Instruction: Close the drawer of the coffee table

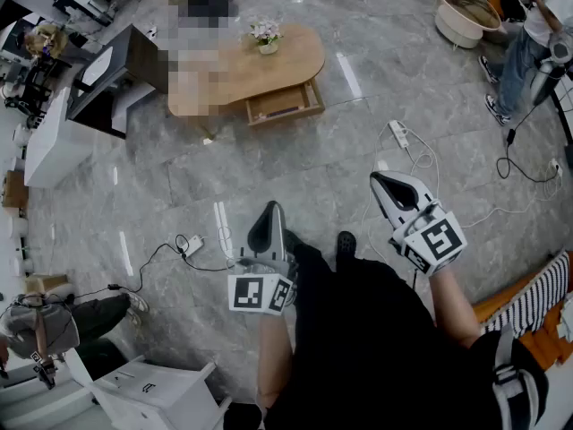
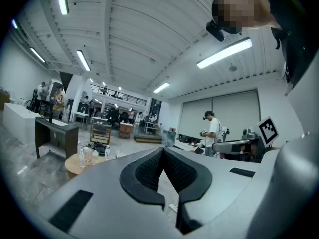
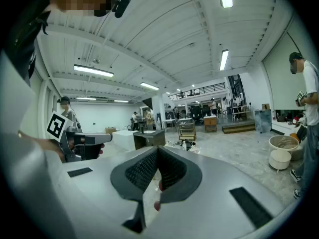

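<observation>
The left claw (image 1: 271, 210) is pinched fully together with nothing between its jaws, and the right claw (image 1: 382, 183) beside it is closed and empty too. Both hang over the grey marble floor (image 1: 179, 186), well apart from the low wooden bench (image 1: 300, 56) at the far side. The bench's drawer (image 1: 285, 103) stands pulled out towards the near side. A small flower pot (image 1: 266, 36) sits on top, and a power strip (image 1: 399, 133) lies on the floor between.
</observation>
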Tool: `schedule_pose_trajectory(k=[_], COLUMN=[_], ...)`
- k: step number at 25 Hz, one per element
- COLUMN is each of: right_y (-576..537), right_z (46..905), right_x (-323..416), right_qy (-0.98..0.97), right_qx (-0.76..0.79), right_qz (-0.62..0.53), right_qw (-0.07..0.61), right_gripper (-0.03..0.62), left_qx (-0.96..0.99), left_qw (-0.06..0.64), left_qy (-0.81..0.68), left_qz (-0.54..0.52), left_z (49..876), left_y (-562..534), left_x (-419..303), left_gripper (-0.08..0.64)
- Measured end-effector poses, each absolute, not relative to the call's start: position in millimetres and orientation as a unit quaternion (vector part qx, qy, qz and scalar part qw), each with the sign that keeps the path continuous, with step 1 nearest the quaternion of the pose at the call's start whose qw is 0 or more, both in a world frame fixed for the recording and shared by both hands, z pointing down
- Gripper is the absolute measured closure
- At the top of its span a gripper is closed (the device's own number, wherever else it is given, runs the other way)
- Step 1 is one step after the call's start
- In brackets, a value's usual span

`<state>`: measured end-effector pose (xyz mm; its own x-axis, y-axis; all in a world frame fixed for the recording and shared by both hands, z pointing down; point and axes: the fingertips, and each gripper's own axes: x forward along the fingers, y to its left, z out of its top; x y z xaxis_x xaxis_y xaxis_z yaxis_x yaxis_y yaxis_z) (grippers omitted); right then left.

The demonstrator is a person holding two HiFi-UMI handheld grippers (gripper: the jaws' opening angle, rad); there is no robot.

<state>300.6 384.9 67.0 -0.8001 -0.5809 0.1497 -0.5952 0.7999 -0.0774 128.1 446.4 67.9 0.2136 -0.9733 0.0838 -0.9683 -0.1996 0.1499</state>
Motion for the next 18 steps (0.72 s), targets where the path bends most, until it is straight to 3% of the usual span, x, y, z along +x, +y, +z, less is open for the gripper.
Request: schedule_pose_trajectory(k=[18], right_y=[405], right_z=[71], right_x=[289], right_qy=[-0.947], right_qx=[0.308], right_qz=[0.082], right_qw=[0.039], right_gripper=[0.58], left_qx=[0.761], left_qw=[0.087], left_qy=[-0.643], left_qz=[-0.006], left_z=[70], left_y=[470], left_x=[108], left_gripper=[0.546])
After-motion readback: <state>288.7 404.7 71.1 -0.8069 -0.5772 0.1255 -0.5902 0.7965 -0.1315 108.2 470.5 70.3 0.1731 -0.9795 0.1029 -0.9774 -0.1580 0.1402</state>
